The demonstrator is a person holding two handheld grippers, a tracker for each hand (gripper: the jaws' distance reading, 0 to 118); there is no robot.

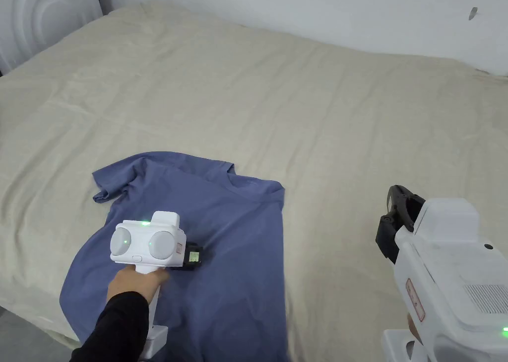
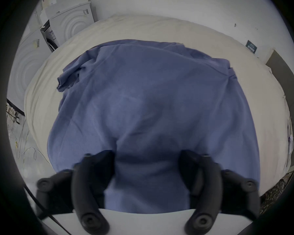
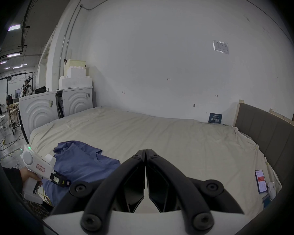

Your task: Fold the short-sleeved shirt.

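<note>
The right gripper (image 1: pixel 397 214) sits closest to the head camera, down at the bottom right, held up off the bed (image 1: pixel 307 105) with nothing in it; in its own view the jaws are pressed together tip to tip, empty. The left gripper (image 2: pixel 147 164) is where the action is: it's low over the middle of the shirt (image 1: pixel 233 239), jaws spread wide with blue cloth lying between them but not pinched, so it has hold of nothing yet. The shirt lies on the near left part of the bed, collar end away from the person, hem hanging toward the near edge. It looks already folded in lengthwise on the right, since that side runs in a straight line, while the left sleeve (image 1: pixel 111 181) sticks out rumpled. My guess is the step is either smoothing the body or picking a spot for the next fold. If I were doing it, I'd not grab mid-panel, because that just bunches up a tent of fabric. Better to get the left jaws onto the left sleeve or shoulder seam, bring the right gripper over to pin the hem side, and fold the left third across so both edges line up. Go slow, this thin knit probably slides on the sheet.
</note>
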